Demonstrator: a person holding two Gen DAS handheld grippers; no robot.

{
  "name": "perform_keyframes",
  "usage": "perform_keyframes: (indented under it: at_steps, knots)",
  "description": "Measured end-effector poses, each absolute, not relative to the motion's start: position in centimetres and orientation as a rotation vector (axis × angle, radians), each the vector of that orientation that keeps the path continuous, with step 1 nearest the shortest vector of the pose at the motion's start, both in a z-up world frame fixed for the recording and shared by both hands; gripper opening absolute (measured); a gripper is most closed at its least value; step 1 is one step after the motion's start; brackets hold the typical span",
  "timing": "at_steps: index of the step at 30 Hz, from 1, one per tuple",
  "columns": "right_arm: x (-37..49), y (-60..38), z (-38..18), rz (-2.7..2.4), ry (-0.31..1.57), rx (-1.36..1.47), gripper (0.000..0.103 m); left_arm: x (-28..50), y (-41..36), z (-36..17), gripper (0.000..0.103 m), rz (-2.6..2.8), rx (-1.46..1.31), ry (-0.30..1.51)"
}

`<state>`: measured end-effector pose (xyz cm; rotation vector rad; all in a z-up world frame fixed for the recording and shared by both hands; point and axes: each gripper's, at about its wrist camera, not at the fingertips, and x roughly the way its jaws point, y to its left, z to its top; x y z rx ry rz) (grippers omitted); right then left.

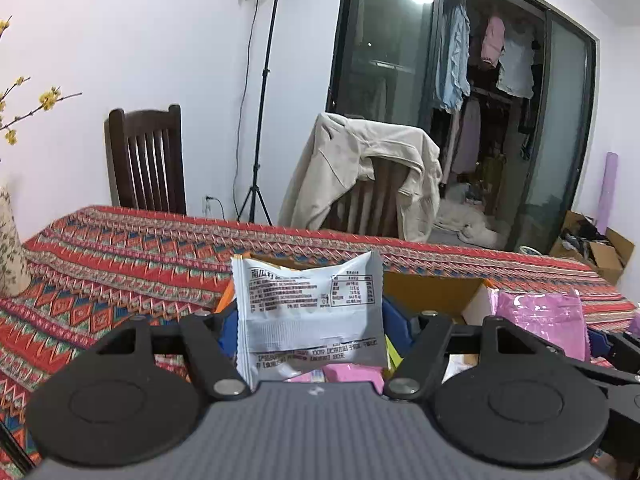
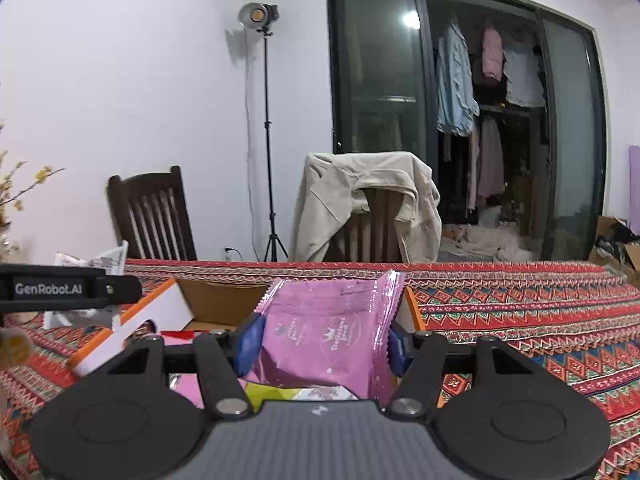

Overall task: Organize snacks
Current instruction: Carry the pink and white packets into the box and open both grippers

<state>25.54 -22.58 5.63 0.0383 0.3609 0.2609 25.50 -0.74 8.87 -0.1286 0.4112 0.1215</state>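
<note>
The left hand-held gripper (image 1: 310, 320) pinches a white snack packet (image 1: 310, 308); the right hand-held gripper (image 2: 322, 340) pinches a pink packet (image 2: 324, 336). Both hang just above the cardboard box (image 2: 212, 304) on the counter (image 2: 520, 308), apparently mid-carry; next, each needs a sorted spot.

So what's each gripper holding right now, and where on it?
Left gripper holds a white snack packet, pads on its two side edges. Right gripper holds a pink packet the same way, by its side edges.
</note>
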Motion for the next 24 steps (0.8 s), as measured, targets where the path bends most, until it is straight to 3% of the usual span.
perform_keyframes:
  at_steps: [11,14,15,17,18,19,24]
  knots:
    - [28.2,-22.0,2.0,0.264,0.404,0.055,0.06,28.8,0.7,4.6,0.07,0.161,-0.118,0.432]
    - [28.3,-22.0,1.6,0.268,0.41,0.049,0.062,28.5,1.1,4.3,0.078,0.156,-0.14,0.427]
    - [28.3,-22.0,1.5,0.27,0.417,0.049,0.064,28.4,1.2,4.2,0.086,0.147,-0.149,0.424]
    - [28.2,-22.3,1.4,0.274,0.422,0.059,0.078,28.0,1.4,4.2,0.103,0.143,-0.17,0.406]
    - [28.1,-22.4,1.2,0.277,0.427,0.067,0.095,27.8,1.5,4.3,0.103,0.15,-0.176,0.392]
    - [28.1,-22.5,1.1,0.275,0.43,0.077,0.103,27.6,1.5,4.4,0.103,0.152,-0.178,0.382]
    - [27.7,-22.4,0.9,0.259,0.416,0.061,0.103,27.5,1.3,4.3,0.103,0.161,-0.177,0.383]
